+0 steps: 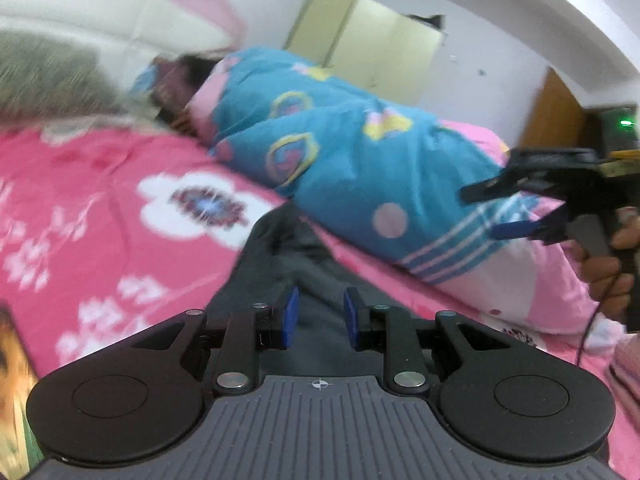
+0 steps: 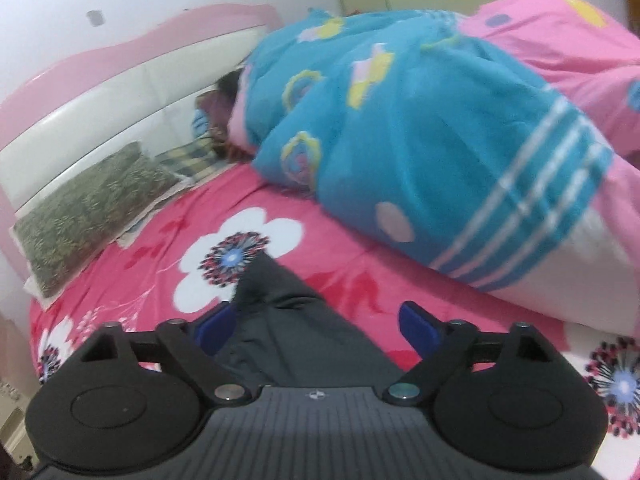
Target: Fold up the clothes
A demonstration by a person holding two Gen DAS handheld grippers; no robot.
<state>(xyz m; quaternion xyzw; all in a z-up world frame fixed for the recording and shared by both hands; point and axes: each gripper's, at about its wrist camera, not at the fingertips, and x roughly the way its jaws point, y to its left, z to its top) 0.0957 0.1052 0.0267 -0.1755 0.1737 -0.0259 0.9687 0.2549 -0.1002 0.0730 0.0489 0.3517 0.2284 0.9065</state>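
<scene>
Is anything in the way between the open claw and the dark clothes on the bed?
Nothing visible is. The right gripper is open just above the dark clothes on the pink sheet. The blue quilt lies off to the side.

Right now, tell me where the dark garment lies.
In both wrist views the dark garment lies low and central on the pink floral sheet, beside the blue quilt.

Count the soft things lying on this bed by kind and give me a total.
Dark grey garment: 1
Blue patterned quilt: 1
Green patterned pillow: 1
Checked pillow: 1
Total: 4, all on the pink flowered sheet.
</scene>
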